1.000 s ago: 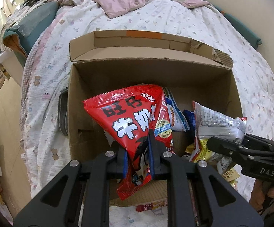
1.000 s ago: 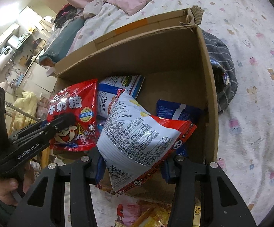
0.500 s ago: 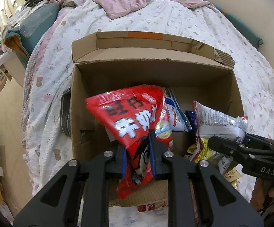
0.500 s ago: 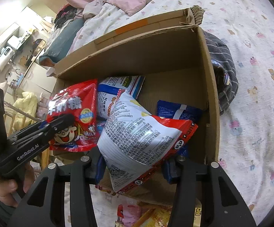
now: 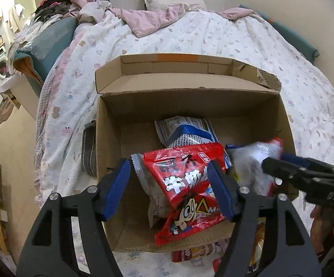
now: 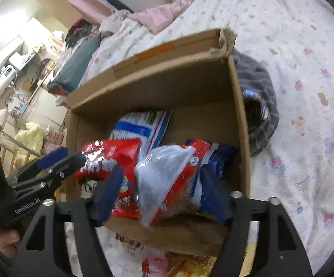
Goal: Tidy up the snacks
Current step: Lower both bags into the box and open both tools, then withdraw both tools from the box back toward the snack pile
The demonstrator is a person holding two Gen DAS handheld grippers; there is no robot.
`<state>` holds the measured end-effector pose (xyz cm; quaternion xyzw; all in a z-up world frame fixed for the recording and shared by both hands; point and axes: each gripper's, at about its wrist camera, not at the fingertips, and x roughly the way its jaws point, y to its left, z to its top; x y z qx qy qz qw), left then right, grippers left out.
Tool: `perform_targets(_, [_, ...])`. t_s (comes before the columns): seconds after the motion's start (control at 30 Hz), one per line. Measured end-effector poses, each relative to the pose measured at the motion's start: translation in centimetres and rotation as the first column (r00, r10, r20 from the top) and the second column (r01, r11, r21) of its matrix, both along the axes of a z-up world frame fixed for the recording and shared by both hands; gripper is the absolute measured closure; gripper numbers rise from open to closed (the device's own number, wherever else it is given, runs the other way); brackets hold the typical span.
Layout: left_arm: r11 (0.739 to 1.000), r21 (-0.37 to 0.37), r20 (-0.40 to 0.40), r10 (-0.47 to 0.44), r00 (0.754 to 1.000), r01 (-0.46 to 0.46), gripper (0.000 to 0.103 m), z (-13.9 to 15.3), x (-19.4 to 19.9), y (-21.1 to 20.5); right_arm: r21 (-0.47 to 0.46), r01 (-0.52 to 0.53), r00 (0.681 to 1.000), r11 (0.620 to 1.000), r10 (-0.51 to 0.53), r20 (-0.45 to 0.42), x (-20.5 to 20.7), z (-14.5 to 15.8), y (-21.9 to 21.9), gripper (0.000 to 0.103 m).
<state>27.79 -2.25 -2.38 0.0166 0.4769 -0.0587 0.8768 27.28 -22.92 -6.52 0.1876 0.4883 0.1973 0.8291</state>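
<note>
Left gripper (image 5: 170,184) opening, blue pads clear of the red candy bag (image 5: 185,184) lying between them, tipped over the near edge of the cardboard box (image 5: 190,106) on the bed (image 5: 213,37). Right gripper (image 6: 161,191) opening too, pads off the white-and-red chip bag (image 6: 164,177), blurred, inside the box beside the red one. Blue-and-white packet (image 5: 185,131) further back inside.

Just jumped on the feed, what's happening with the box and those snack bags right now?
A person is loading snacks into the cardboard box on the bed. The left gripper is opening around the red snack bag, whose pads no longer press it as it drops in. The right gripper is opening too, letting go of the white-backed, red-edged bag beside it. A blue and white packet already lies deeper inside.
</note>
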Motion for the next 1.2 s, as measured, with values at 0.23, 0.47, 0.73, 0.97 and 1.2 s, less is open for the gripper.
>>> perform_targets(0.23, [0.999,-0.039,0.007,0.007,1.0,-0.006,0.036,0.2,0.0,0.5,-0.033,0.055,0.995,0.998,-0.052,0.086,-0.3,1.5,-0.9,0.011])
perform_targets(0.47, [0.997,-0.064,0.031,0.04,0.999,-0.038,0.036,0.8,-0.3,0.9,-0.033,0.076,0.992,0.997,-0.072,0.104,-0.3,1.9,-1.5,0.011])
perform_targets(0.73, [0.983,-0.16,-0.003,0.093,0.996,-0.092,0.023,1.0,-1.4,2.5,-0.008,0.085,0.981,0.996,-0.082,0.174,-1.4,3.8,-2.1,0.01])
perform_targets(0.97, [0.978,-0.172,0.038,0.126,0.991,-0.118,0.01,2.5,-3.2,3.4,-0.008,0.045,0.986,0.999,-0.043,0.16,-2.9,4.0,-1.6,0.008])
perform_targets(1.2, [0.981,-0.139,0.042,0.142,0.989,-0.135,0.01,3.0,-5.4,3.7,-0.029,0.053,0.987,0.998,-0.048,0.151,-5.1,4.6,-2.1,0.008])
